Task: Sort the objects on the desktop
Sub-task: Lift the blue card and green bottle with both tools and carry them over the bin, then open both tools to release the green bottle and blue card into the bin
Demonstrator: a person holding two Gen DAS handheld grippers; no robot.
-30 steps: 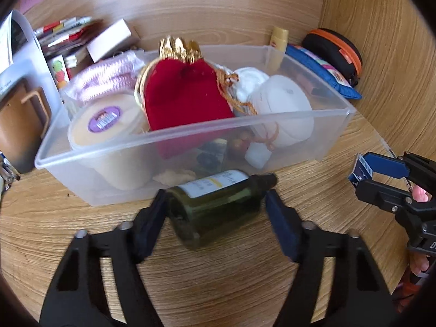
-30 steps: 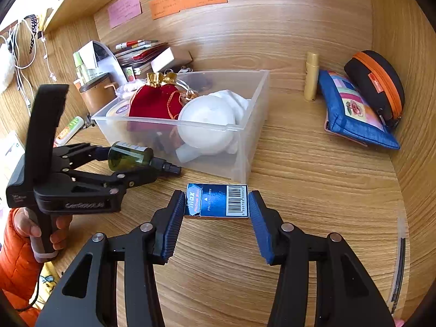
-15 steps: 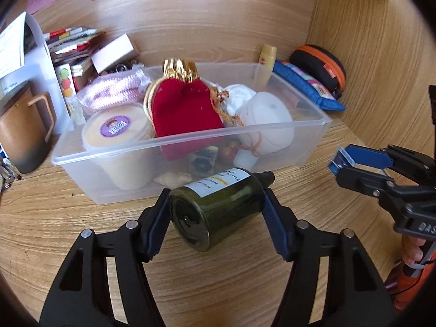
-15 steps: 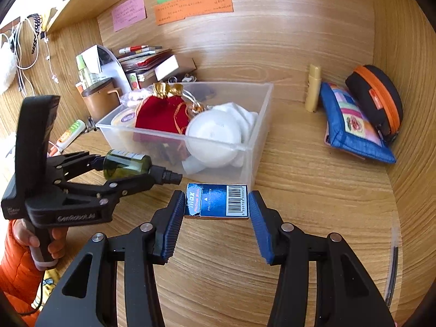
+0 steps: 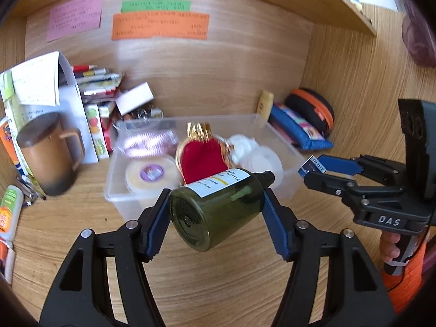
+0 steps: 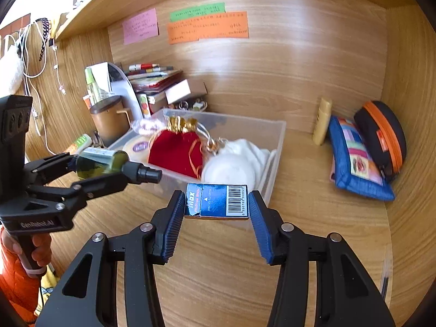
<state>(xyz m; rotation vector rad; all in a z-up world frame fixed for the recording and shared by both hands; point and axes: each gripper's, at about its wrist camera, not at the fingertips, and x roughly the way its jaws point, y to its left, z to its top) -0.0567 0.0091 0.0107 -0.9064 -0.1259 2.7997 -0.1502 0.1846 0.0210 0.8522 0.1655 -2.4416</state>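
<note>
Clamped between the blue pads of the left gripper (image 5: pixel 215 209) is a green bottle (image 5: pixel 218 207), held clear of the desk (image 5: pixel 81 218) with its base toward the camera and its black cap aimed at the clear bin (image 5: pixel 288 152). A small blue box (image 6: pixel 216 201) with a barcode is pinched flat between the pads of the right gripper (image 6: pixel 216 204), also lifted off the wood, just before the bin's near corner. Both loads are seen close to the bin's rim but not over its inside. The bin is already crowded: a red pouch (image 5: pixel 203 158), a round tub (image 5: pixel 150 173) and white lumps (image 6: pixel 231 163) are packed within its walls. Left of the bin, the desk is hemmed by a brown mug (image 5: pixel 47 158), stacked books (image 5: pixel 100 81) and a tube (image 5: pixel 9 209) near the edge. To the right, a blue pouch (image 6: pixel 354 158) and a black case (image 6: pixel 381 136) are pressed into the corner, with a bare strip of wood left between them and the bin's right wall.
</note>
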